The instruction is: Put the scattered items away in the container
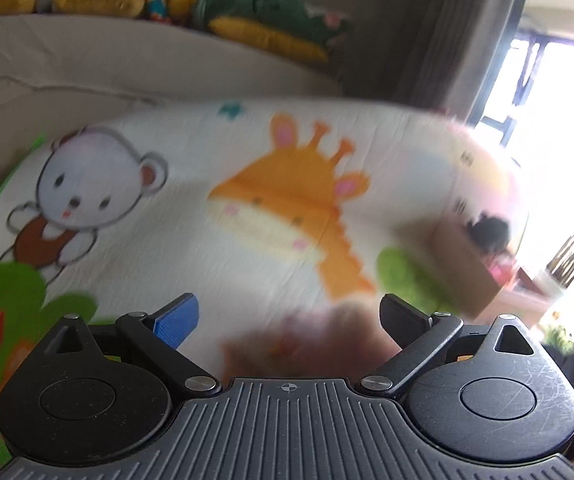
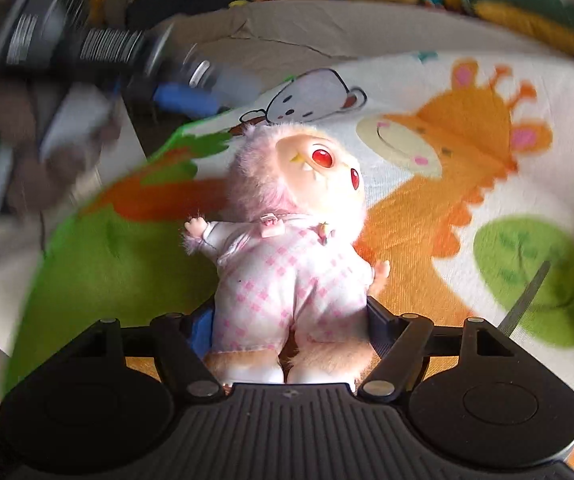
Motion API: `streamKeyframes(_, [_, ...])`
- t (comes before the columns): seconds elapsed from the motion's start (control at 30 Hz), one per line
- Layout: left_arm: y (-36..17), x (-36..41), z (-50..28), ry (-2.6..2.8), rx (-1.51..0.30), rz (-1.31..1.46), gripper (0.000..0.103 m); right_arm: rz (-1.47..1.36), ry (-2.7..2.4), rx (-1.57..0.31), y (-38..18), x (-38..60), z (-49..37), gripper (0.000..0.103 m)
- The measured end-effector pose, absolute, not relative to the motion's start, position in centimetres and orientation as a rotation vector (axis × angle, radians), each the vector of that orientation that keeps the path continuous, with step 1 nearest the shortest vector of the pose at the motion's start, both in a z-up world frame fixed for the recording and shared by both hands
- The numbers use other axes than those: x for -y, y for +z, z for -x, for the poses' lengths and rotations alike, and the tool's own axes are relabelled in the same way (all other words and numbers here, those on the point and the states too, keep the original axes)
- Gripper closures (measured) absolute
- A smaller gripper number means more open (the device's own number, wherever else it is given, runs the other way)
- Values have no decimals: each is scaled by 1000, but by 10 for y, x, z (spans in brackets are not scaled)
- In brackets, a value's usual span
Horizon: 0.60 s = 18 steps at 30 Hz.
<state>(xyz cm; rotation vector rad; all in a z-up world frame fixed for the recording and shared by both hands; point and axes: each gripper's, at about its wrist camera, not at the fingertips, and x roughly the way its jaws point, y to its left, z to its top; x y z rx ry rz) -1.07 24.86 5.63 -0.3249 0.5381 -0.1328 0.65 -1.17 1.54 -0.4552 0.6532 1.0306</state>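
Right wrist view: your right gripper (image 2: 289, 320) has its fingers clamped on the plush doll (image 2: 287, 248) at the hips, one finger on each side. Pink-checked suit, pink fur, red eyes. Its legs run back toward the gripper body, its head points forward past the fingertips. It looks lifted off the cartoon play mat (image 2: 447, 184), but contact is hard to judge from this angle.

Left wrist view: your left gripper (image 1: 289, 316) has its fingers spread wide with nothing pinched. A blurred pinkish-brown shape sits low between the fingers; can't tell what it is. Heavy motion blur here.

Container: the brown cardboard box (image 1: 465, 264) sits forward and right of the left fingers, near the mat's edge. Something dark and something pink seem to be inside it already, too smeared to identify.

Progress, my read: mid-task. One doll in hand and not yet in the box, some contents probably already packed. The mat ahead of both sets of fingers shows no other loose toys, though blur could hide small ones. Plush toys (image 1: 159, 0) along the sofa back look like they belong there, not scattered.

Left to do: carry the doll over the box and let go inside its walls.
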Motion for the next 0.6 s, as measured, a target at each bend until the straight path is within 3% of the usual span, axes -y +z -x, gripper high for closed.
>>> streamKeyframes(0.17, [60, -213, -11, -136, -554, 187, 3, 569, 988, -518, 11, 1, 15, 28])
streamKeyframes(0.6, [38, -219, -7, -152, -571, 226, 3, 343, 1057, -721, 21, 8, -27, 32])
